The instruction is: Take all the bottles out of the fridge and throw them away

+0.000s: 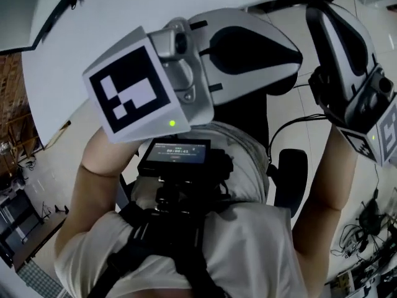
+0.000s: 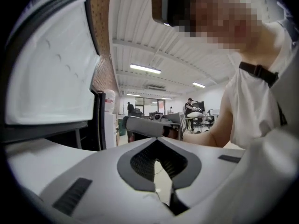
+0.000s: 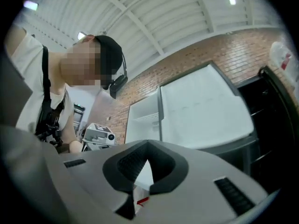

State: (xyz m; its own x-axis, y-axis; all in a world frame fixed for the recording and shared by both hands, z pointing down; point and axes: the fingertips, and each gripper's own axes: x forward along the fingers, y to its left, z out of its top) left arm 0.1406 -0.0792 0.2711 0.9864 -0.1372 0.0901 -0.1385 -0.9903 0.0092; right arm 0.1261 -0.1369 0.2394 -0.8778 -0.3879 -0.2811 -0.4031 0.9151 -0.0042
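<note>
Left gripper: white two-jaw left gripper (image 2: 157, 141), held up and pointing level; fingers (image 2: 84, 167) closed tip to tip, nothing between.
Right gripper: white right gripper (image 3: 147, 147), tipped slightly up toward the fridge; fingers (image 3: 219, 171) pressed together, no bottle held. A small white scrap with a red mark (image 3: 140, 200) shows through the gap low down, can't tell what it is.
Fridge: tall white fridge (image 3: 205, 111), door swung open, dark inside at the right, red brick wall (image 3: 187, 59) behind.
Bottles: no bottles visible in any view; any left would sit in that dark inside, can't make it out.
Handling: likely light, smooth and round, so slippery; thin plastic would dent, glass would break if dropped; material unknown.
Grip spot: probably mid-body or just under the shoulder, fingers square across the widest part.
</note>
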